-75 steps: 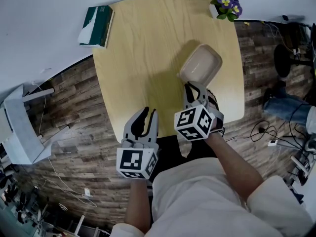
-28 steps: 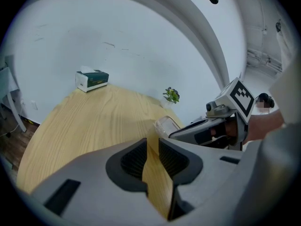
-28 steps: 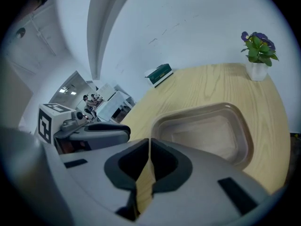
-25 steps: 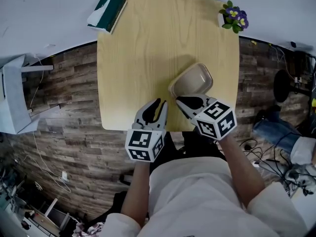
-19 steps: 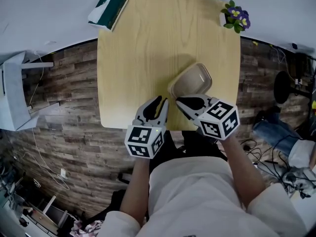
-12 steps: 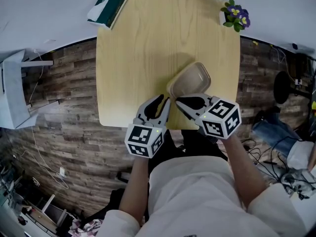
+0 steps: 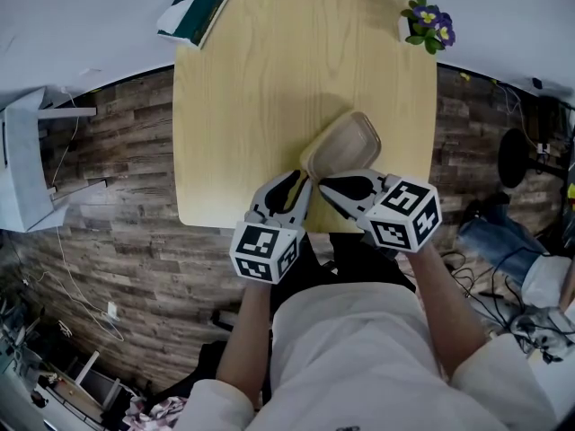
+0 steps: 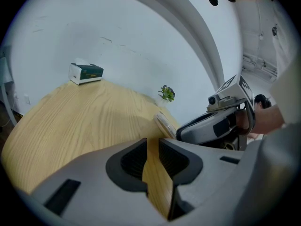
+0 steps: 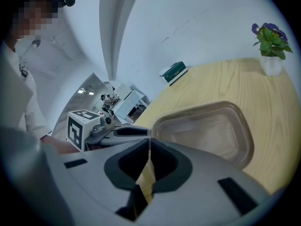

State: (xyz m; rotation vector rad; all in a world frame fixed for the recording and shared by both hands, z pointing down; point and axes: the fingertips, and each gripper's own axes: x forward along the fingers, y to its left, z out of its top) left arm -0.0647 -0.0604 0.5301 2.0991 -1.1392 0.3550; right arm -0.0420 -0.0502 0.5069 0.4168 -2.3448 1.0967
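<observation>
The clear plastic container (image 7: 346, 142) lies on the worktop (image 7: 260, 88) near its front edge, and the right hand-held gripper (image 7: 325, 183) is clenched on the thin rim of its near corner, so the tub spreads just ahead of the jaws. It has nothing in it. The left hand-held gripper (image 7: 295, 181) hangs just beside it, over the worktop's edge, jaws slightly apart and empty.

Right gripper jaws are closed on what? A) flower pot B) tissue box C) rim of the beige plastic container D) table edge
C: in the right gripper view the right gripper has its jaws together on the near corner rim of the container. The tissue box and flower pot stand far off on the table.
</observation>
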